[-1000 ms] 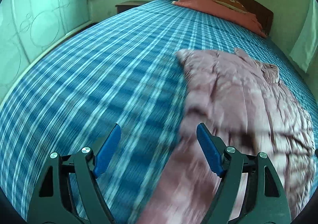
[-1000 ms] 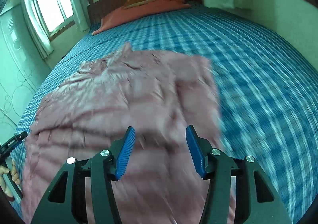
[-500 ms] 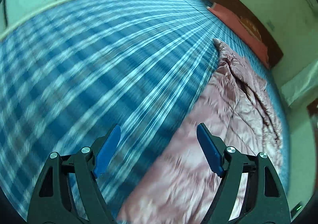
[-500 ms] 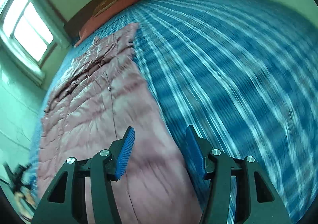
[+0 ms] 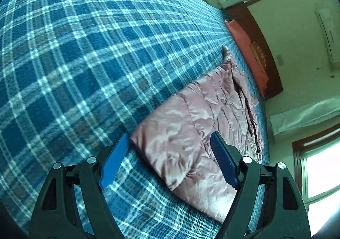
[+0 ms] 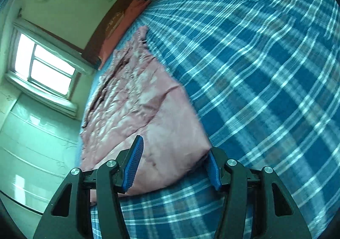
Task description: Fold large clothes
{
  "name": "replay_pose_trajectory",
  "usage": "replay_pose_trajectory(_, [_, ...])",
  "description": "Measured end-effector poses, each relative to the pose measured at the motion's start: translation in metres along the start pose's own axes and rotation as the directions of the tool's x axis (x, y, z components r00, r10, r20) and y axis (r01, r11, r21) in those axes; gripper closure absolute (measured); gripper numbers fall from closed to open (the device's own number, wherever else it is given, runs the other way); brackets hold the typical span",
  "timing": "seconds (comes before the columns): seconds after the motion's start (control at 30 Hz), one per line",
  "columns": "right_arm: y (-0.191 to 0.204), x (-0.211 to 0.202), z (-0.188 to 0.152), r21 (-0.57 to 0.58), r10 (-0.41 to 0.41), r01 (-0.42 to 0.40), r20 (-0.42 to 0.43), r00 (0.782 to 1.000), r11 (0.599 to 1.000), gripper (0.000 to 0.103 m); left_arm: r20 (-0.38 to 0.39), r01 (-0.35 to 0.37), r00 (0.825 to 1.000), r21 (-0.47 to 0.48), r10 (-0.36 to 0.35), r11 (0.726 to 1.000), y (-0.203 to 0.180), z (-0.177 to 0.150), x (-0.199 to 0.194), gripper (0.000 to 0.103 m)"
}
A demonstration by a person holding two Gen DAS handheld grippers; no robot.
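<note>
A pink quilted jacket (image 5: 204,115) lies spread flat on the bed, its hem nearest me. In the left wrist view, my left gripper (image 5: 169,135) is open, and the jacket's near left hem corner lies between its blue fingers (image 5: 114,160) without being pinched. In the right wrist view the jacket (image 6: 136,99) runs away toward the headboard. My right gripper (image 6: 174,145) stands open around the near right hem corner. Its right pad sits close beside the fabric edge, and its left pad is above the cloth.
A blue plaid sheet (image 5: 74,58) covers the whole bed (image 6: 265,69). An orange-red pillow (image 5: 248,52) and a dark wooden headboard (image 6: 119,16) are at the far end. Windows (image 6: 46,69), curtains and a pale wardrobe (image 6: 31,143) line the walls.
Both grippers have come down and in toward the jacket's near hem, one at each corner, and both views have rolled sideways. The jacket itself lies as before.
</note>
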State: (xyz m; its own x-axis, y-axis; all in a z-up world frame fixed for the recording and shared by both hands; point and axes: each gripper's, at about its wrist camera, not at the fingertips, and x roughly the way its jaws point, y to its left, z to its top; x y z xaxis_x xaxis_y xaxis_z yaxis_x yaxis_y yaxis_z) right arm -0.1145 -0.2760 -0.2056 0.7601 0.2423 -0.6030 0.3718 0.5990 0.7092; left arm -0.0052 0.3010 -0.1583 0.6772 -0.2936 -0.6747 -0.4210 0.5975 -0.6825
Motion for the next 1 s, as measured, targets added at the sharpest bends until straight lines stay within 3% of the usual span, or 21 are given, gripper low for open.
replay_pose_trajectory(0.07, [0.006,0.006,-0.002,-0.001,0.03,-0.03,-0.005,1.0,1.0,0.046,-0.032,0.038,0.999,-0.029,-0.039,0.999,-0.003,-0.004,0.009,0.025])
replay_pose_trajectory(0.23, [0.018,0.024,-0.004,0.016,0.078,-0.078,0.002,0.997,0.997,0.046,-0.017,0.064,0.998,-0.023,-0.064,0.998,-0.01,-0.007,0.02,0.025])
replay_pose_trajectory(0.37, [0.021,0.037,-0.001,0.039,0.105,-0.105,0.01,0.994,0.994,0.048,-0.033,0.095,0.995,-0.015,-0.096,0.995,-0.016,-0.01,0.028,0.032])
replay_pose_trajectory(0.53, [0.025,0.046,0.001,0.033,0.096,-0.097,0.017,0.995,0.995,0.065,-0.062,0.113,0.992,0.008,-0.112,0.994,-0.021,-0.013,0.04,0.045])
replay_pose_trajectory(0.67, [0.021,0.057,0.006,0.07,0.101,-0.102,0.022,0.995,0.992,0.08,-0.071,0.105,0.992,0.027,-0.103,0.994,-0.024,-0.013,0.048,0.068])
replay_pose_trajectory(0.77, [0.017,0.06,0.008,0.097,0.117,-0.119,0.027,0.993,0.988,0.083,-0.063,0.104,0.993,0.02,-0.103,0.994,-0.02,-0.011,0.05,0.085])
replay_pose_trajectory(1.0, [0.017,0.052,0.007,0.077,0.139,-0.141,0.04,0.99,0.987,0.086,-0.053,0.152,0.987,0.046,-0.149,0.987,-0.017,-0.007,0.042,0.096])
